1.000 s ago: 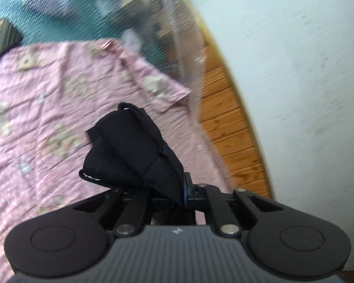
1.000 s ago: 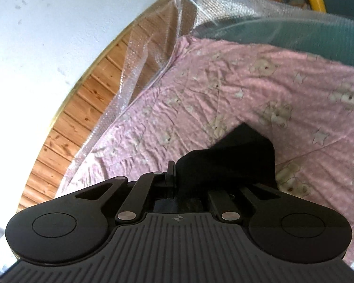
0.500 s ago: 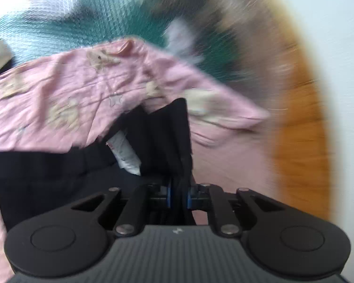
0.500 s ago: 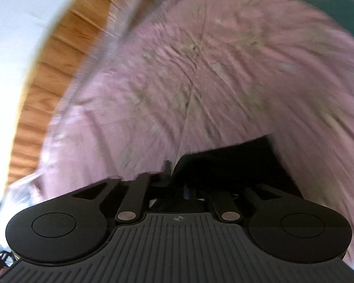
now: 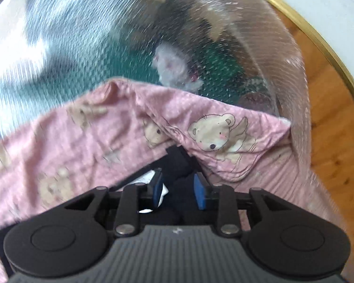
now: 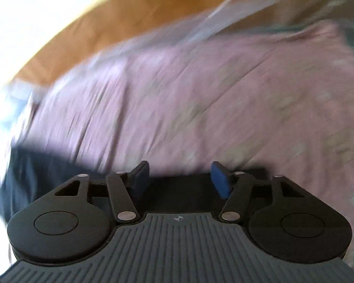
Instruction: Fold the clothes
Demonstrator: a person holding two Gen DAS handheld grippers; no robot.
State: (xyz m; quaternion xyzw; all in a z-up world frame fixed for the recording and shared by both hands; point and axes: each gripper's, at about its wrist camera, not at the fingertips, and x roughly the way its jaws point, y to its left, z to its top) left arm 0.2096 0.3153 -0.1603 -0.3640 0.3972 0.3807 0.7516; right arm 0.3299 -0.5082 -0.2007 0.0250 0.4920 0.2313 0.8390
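A pink bear-print sheet [image 5: 87, 129] (rumpled) covers the surface, a black garment [image 5: 177, 165] lying on it

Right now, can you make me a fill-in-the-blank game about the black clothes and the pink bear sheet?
1. The sheet under the clothes is pink with little ____ printed on it.
2. The garment between the left gripper fingers is coloured ____.
3. The right gripper has its jaws ____.
4. The pads on the right gripper's fingers are coloured ____.

Missing words: bears; black; open; blue
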